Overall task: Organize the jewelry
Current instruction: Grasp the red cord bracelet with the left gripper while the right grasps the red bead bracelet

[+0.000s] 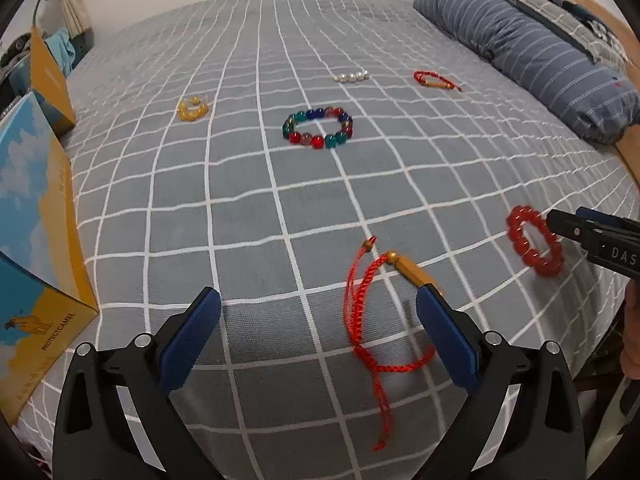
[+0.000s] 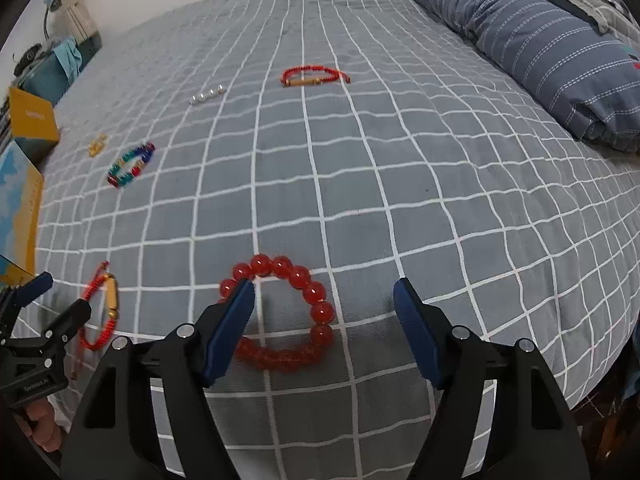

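Jewelry lies on a grey checked bedspread [image 1: 248, 184]. My left gripper [image 1: 318, 320] is open; a red cord bracelet with a gold tube [image 1: 374, 304] lies between its fingers, nearer the right one. My right gripper [image 2: 324, 308] is open over a red bead bracelet [image 2: 296, 312]; its left finger covers part of the ring. That bracelet also shows in the left wrist view [image 1: 534, 240], with the right gripper's tip beside it. Farther off lie a multicolour bead bracelet [image 1: 318, 127], a yellow bead bracelet [image 1: 193, 108], a row of pearls [image 1: 352, 76] and a second red cord bracelet [image 1: 434, 80].
A blue and yellow box [image 1: 36, 240] and a yellow box [image 1: 50, 76] stand along the bed's left edge. A rolled striped blue quilt [image 1: 532, 44] lies at the far right. The bed's front edge is just below both grippers.
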{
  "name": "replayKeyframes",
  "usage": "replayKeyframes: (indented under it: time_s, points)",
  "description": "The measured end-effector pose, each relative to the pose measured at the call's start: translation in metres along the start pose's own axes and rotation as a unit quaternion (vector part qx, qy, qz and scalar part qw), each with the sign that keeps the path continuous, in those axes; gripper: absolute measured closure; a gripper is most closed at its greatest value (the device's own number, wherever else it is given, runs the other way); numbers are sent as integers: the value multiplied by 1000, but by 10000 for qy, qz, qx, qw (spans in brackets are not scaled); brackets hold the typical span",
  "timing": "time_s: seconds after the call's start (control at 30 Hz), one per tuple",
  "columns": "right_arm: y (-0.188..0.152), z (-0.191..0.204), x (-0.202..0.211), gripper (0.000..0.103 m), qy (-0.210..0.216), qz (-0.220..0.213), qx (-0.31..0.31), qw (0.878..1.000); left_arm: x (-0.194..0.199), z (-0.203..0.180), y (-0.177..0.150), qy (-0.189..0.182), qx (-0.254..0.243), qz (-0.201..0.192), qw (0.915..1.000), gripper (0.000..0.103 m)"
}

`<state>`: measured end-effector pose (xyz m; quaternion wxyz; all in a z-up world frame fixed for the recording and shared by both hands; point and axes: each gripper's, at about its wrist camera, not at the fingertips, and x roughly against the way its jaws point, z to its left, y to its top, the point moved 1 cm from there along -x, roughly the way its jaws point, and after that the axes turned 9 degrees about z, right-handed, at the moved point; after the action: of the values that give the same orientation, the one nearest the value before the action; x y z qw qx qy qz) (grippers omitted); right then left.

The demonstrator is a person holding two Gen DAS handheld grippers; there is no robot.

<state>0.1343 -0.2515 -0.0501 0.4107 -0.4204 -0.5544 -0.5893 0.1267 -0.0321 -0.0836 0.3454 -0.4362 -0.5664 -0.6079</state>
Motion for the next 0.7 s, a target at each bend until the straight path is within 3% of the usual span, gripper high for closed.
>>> replayKeyframes:
  time_s: [0.17,0.23,0.27,0.33,0.4,0.43,0.7]
  points:
    - [-6,0,-20,53,65,323,15,9995,-11,0,-2,-92,82,194,9997,43]
    - [-8,-2,-25,58,193,342,-66,9992,-10,-2,-2,-53,22,216,9998,66]
    - [-9,-2,-25,60,218,321,-97,9992,-10,-4,-2,-84,-15,240,9997,73]
    - [-10,-3,-24,70,250,317,-125,9991,-8,-6,-3,-127,-60,293,9995,98]
    - [-10,-3,-22,86,207,303,-164,9992,-7,-8,-3,-113,-97,315,9994,98]
    - [-10,-3,-21,88,204,306,-184,9992,-5,-8,-3,-123,-115,312,9994,99]
    - [-14,-2,-10,90,204,249,-252,9992,9,0,-2,-273,7,239,9993,99]
